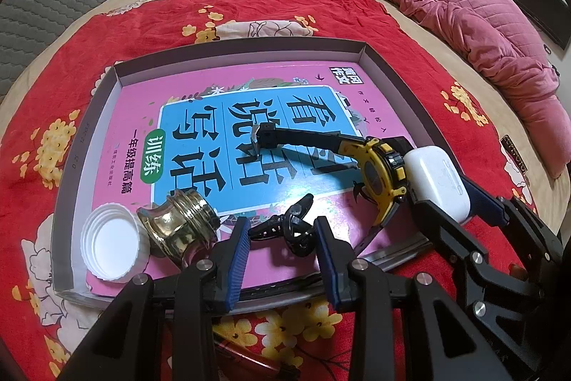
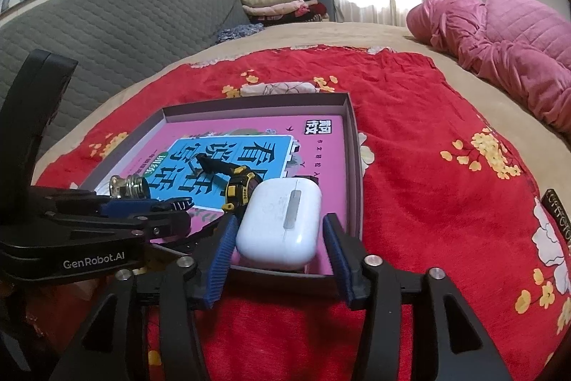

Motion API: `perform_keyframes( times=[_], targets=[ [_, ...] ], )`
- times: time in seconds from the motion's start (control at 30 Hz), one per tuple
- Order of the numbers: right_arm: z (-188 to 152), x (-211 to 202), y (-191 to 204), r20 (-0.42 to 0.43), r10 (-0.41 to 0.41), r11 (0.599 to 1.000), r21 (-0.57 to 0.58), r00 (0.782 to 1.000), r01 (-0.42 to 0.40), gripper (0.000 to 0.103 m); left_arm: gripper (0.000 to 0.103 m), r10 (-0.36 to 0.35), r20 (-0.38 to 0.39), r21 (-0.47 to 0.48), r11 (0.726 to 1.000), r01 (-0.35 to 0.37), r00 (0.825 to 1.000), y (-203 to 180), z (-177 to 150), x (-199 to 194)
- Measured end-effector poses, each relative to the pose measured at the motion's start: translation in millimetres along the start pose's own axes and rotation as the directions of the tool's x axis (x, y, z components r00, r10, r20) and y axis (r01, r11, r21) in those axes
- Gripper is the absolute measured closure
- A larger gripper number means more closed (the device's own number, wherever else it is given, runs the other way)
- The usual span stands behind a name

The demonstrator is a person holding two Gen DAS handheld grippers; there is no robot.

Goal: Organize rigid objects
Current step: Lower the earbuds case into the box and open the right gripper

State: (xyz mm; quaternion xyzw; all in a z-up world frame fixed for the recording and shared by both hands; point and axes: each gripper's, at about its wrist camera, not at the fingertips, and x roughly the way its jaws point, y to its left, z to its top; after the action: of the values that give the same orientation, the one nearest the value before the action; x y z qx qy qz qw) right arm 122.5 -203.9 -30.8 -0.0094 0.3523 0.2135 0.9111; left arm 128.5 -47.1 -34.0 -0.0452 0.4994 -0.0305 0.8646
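Observation:
A shallow grey tray (image 1: 389,74) lies on a red floral cloth with a pink-and-blue book (image 1: 200,116) flat inside it. On the book rest a white bottle cap (image 1: 110,240), a brass threaded fitting (image 1: 182,224), a black hair clip (image 1: 285,229) and a yellow-black watch (image 1: 378,174). My left gripper (image 1: 282,227) is shut on the hair clip, its blue pads touching both sides. A white earbuds case (image 2: 280,224) sits in the tray's near right corner. My right gripper (image 2: 280,218) straddles the case, open, with thin gaps at both pads.
The red cloth (image 2: 428,166) covers a beige bed. A pink quilt (image 2: 506,52) is bunched at the far right. A grey padded headboard (image 2: 107,34) rises on the left, and folded clothes (image 2: 274,4) are stacked behind. The left gripper's body (image 2: 71,238) is close beside my right gripper.

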Motion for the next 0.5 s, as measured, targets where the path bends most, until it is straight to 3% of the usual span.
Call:
perform_keyframes(
  times=[0.5],
  targets=[
    [-0.5, -6.0, -2.0, 0.029, -0.018, 1.0, 0.005, 0.999, 0.018, 0.045, 0.067, -0.002, -0.005, 0.007, 1.0, 0.002, 1.0, -2.5, 0.4, 0.9]
  ],
)
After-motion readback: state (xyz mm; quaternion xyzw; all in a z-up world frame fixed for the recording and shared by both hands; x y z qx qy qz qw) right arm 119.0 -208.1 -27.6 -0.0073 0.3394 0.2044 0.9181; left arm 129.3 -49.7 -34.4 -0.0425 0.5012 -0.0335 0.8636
